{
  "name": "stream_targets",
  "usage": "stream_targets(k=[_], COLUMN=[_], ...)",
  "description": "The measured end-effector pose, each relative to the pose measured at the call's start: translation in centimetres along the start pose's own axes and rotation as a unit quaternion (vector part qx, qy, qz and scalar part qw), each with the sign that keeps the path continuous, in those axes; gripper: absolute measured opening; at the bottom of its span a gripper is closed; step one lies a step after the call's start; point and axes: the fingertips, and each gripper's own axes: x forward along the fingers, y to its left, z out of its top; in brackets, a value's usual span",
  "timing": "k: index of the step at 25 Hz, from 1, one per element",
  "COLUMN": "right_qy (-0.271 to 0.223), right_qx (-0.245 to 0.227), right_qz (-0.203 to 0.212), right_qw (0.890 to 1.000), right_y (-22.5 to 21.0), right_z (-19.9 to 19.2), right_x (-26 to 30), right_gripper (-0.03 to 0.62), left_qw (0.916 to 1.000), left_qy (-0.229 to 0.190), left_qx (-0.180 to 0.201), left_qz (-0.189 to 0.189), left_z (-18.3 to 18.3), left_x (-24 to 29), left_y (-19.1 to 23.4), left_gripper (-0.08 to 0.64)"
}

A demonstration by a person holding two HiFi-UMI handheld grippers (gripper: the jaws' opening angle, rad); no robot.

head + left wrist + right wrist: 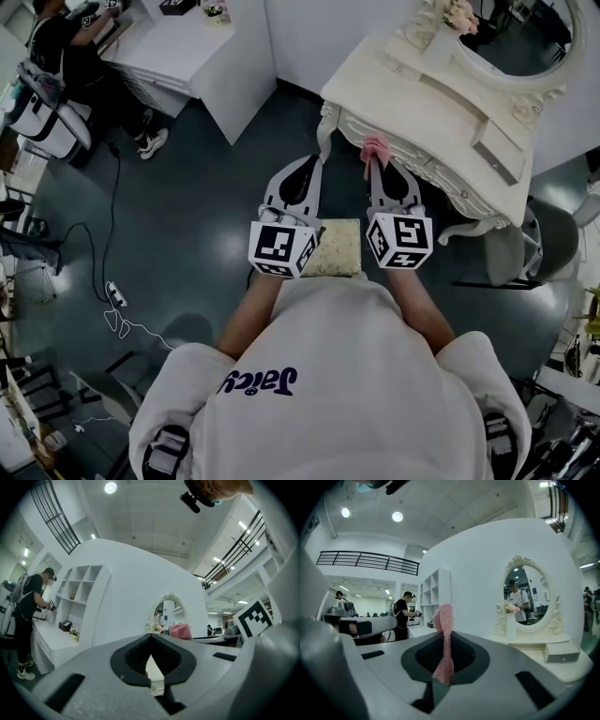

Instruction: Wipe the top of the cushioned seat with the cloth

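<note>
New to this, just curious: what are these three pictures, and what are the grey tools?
No robot here: a person holds a two-jaw gripper in each hand; the marker cubes belong to them. The head view looks down from the person's head; the other two look along each gripper's jaws. The right gripper pinches a pink cloth; the left gripper is shut and empty. Below them stands the cushioned seat, by a cream dressing table.
</note>
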Motion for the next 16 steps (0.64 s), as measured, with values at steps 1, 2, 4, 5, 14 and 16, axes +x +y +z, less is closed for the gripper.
stream_targets(k=[1,2,4,5,14,16], right_qy=[0.0,0.0,0.003,0.005,0.027,0.034], right_qx=[-0.001,-0.001,-0.001,-0.001,-0.006,-0.005], right_qz=[0.0,0.001,0.0,-0.002,-0.03,-0.043], right_qw=[1.0,1.0,1.0,1.0,0.999,0.998], right_y=[0.2,0.3,0.5,0.6,2.1,2.2], right_z=[0.1,0.1,0.1,0.0,-1.1,-1.4], right_x=[0.1,0.2,0.1,0.1,-0.2,-0.9], right_gripper=[0.022,0.021,0.021,0.021,0.021,0.021], left_qw=[1.0,1.0,0.9999,0.9999,0.9994,0.9991], left_qy=[-0.001,-0.001,-0.001,0.0,0.019,0.023], left_qx=[-0.002,-0.005,-0.009,-0.011,-0.026,-0.031], left_qz=[0.002,0.003,0.004,0.003,-0.013,-0.016], left_z=[0.0,0.1,0.0,0.0,-1.0,-1.2], left_x=[0.0,0.0,0.0,-0.1,-2.1,-3.1], left_y=[0.2,0.4,0.7,0.7,2.2,2.3], left_gripper=[0.009,0.008,0.008,0.008,0.009,0.008])
